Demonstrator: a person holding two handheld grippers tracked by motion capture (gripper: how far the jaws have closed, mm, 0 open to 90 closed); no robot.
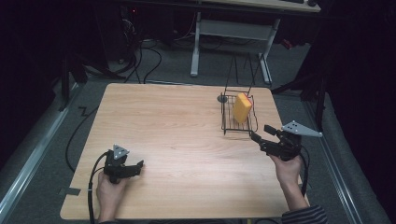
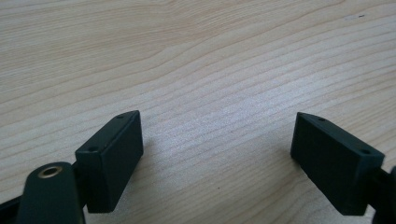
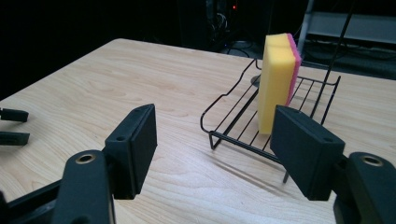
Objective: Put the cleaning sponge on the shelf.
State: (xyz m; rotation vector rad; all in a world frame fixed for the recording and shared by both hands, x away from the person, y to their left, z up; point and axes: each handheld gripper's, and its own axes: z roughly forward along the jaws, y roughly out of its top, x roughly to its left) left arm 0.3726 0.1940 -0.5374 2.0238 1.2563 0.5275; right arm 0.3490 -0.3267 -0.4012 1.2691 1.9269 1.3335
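Sponge [image 3: 276,79] stands upright in wire rack [image 3: 233,122], just ahead of right gripper [image 3: 217,149], jaws apart; left gripper [image 2: 217,161], also apart, lies well off.

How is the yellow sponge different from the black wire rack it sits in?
The sponge is a solid block, yellow with a pink side; the wire rack is thin black wires you can see through. The sponge stands upright on its edge, while the wire rack's base lies low on the table. The sponge is smaller than the wire rack, which has room left around it. Both are at the table's far right part.
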